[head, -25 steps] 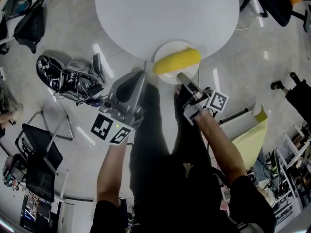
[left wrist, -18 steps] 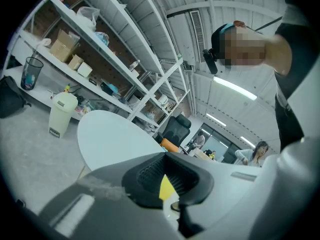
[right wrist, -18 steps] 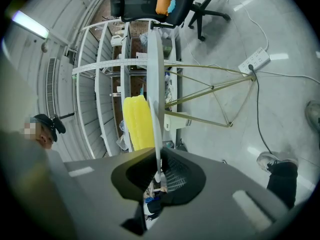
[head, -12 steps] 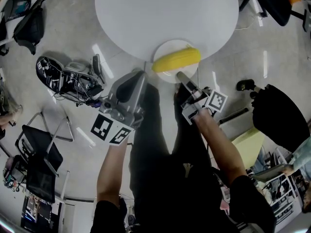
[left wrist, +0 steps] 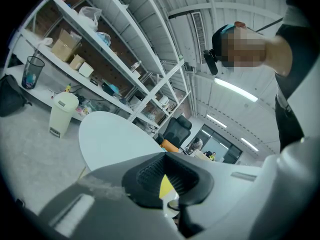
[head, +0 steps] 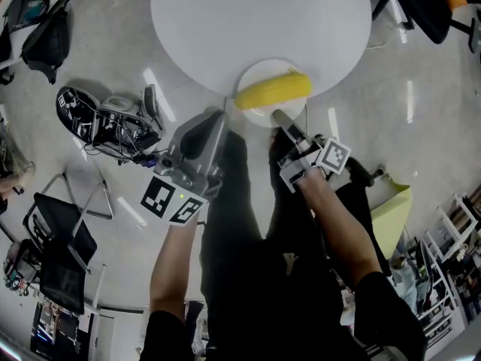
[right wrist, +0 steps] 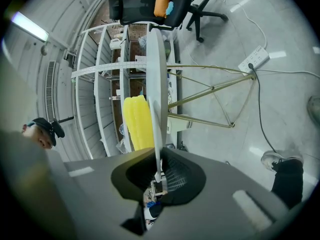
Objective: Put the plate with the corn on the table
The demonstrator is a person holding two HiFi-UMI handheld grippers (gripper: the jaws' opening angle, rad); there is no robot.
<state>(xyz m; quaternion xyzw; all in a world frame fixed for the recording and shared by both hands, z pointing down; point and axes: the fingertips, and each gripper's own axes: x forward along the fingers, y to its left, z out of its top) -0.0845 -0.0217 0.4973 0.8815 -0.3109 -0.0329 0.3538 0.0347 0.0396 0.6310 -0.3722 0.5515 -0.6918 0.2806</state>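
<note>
we have the right hand-held gripper (head: 279, 116) pinching the near rim of the white plate (head: 252, 74), and its own view shows the jaws pressed onto the thin rim (right wrist: 155, 129) from both sides. the yellow corn (head: 274, 91) lies across the plate, on the side facing the round white surface (head: 255, 21). the plate sits at the near edge of that surface, its far part over the top and its near part sticking out past the edge over the floor. in the right gripper view the plate runs edge-on, close alongside the surface's top (right wrist: 163, 74), with the corn (right wrist: 137, 119) on it. we cannot tell whether the plate touches the surface.

our left hand-held gripper (head: 216, 114) is just left of the plate, beside the edge of the surface and clear of both. in its own view the jaws (left wrist: 165, 155) meet at the tips with nothing gripped, and a sliver of the corn (left wrist: 165, 185) shows through the slit behind them.

an office chair with an orange cushion (right wrist: 152, 3) stands beyond the surface.
</note>
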